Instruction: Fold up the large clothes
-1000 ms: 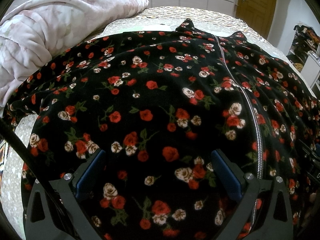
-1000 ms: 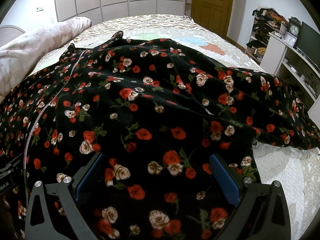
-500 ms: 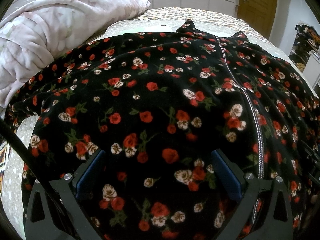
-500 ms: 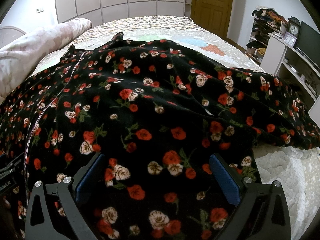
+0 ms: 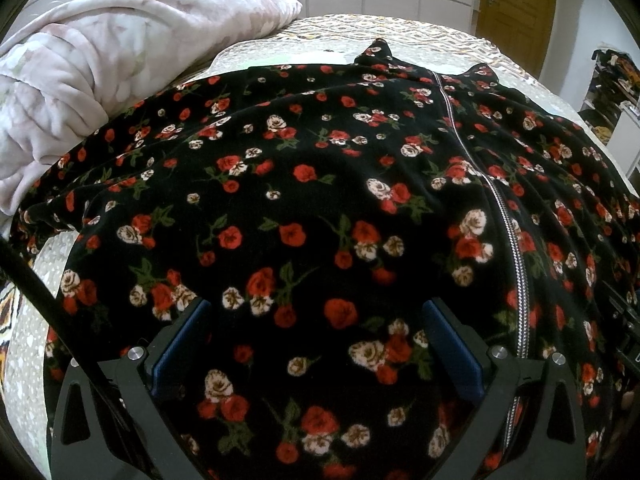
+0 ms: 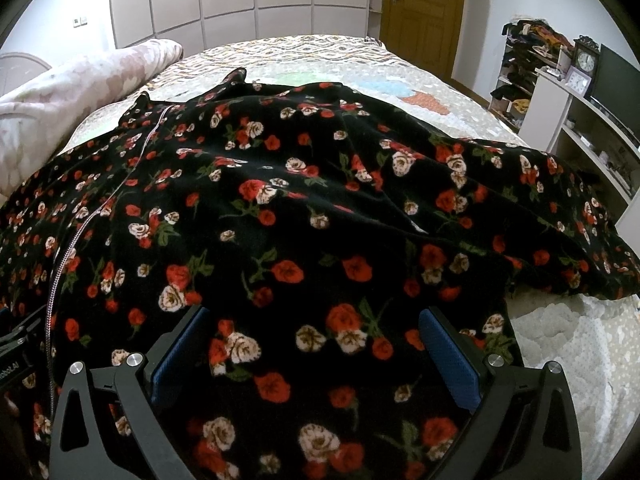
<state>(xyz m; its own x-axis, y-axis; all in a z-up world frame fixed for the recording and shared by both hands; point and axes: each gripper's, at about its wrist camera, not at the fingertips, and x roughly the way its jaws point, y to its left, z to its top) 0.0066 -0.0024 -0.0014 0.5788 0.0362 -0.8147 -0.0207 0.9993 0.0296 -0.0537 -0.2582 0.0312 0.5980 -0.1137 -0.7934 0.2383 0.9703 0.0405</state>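
A: Big black flowery robe [image 5: 320,200] spread flat on the bed [image 5: 400,36], zip [image 5: 516,256] running up the middle. Looks soft and fuzzy, like fleece. Probably floppy, a bit heavy when lifted, not slippery, nothing to break.

B: Left gripper [image 5: 316,344] sitting low over the near end, blue fingers [image 5: 180,344] wide apart, nothing pinched. Same for the right gripper [image 6: 312,344]: jaws spread, only cloth lying between them, not squeezed.

A: Where to grab?

B: Best guess: the near hem, one gripper each side of the zip. Thick cloth, so a good deep bite needed. Could sag in the middle if held only at the edges.

A: And that sleeve [image 6: 560,232] sticking out to the right?

B: Bunched and wrinkled. Likely needs tucking in first, then folding across.

A: Under it all?

B: Pale quilted bedspread [image 6: 560,344], bumpy and soft, so some drag when sliding cloth. Rolled pink blanket [image 5: 100,80] lying right beside the robe's left side, touching the sleeve there.

A: Rest of the room?

B: Brown wooden door [image 6: 420,12] at the far end, white wardrobe panels [image 6: 240,0], white shelf [image 6: 580,120] on the right with a small clock [image 6: 586,58].
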